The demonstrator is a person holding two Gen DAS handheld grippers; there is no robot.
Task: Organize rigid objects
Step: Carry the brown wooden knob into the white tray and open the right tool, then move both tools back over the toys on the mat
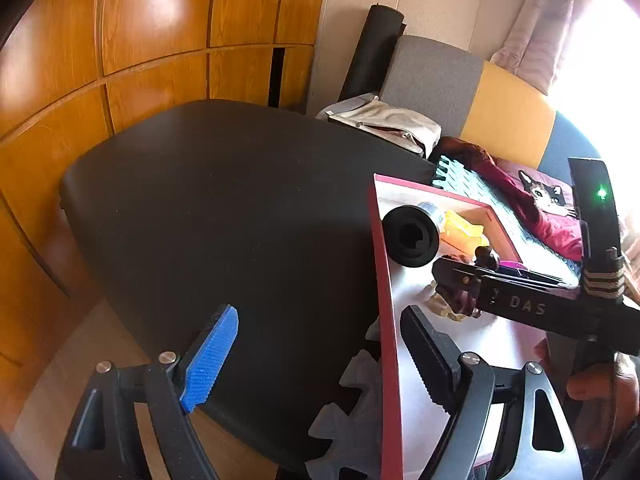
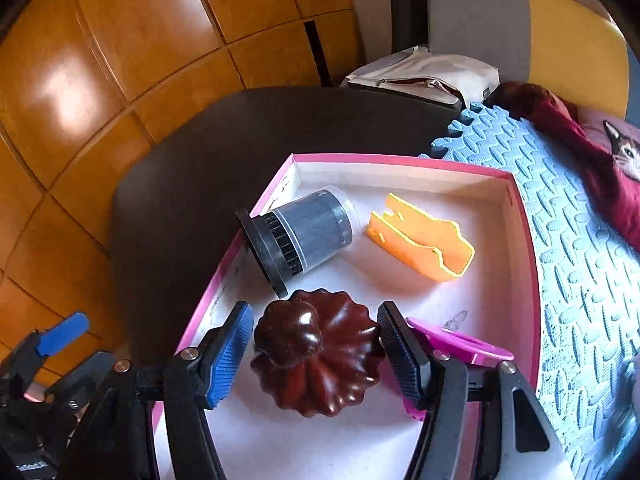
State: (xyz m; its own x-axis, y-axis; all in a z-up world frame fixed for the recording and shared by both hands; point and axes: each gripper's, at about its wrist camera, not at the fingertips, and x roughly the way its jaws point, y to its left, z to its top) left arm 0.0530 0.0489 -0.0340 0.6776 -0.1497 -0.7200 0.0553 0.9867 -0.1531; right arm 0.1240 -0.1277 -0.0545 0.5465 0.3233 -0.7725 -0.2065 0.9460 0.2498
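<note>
A shallow pink-rimmed box (image 2: 400,159) with a white floor sits at the right edge of a black table (image 1: 220,208). My right gripper (image 2: 316,354) is shut on a glossy dark brown pumpkin-shaped piece (image 2: 320,352), both pads against its sides, just above the box floor. The same brown piece (image 1: 456,300) shows under that gripper in the left wrist view. My left gripper (image 1: 320,360) stands open, straddling the box's left wall (image 1: 386,300) with nothing held. In the box lie a clear cylinder with a black cap (image 2: 304,236), an orange plastic piece (image 2: 424,240) and a magenta piece (image 2: 460,344).
A blue foam mat (image 2: 580,240) lies right of the box, with dark red cloth (image 2: 580,140) on it. A grey foam puzzle tile (image 1: 348,420) sticks out under the box. Wooden cabinet doors (image 1: 140,40) stand behind the table, and a pale bag (image 2: 424,76) lies at its far edge.
</note>
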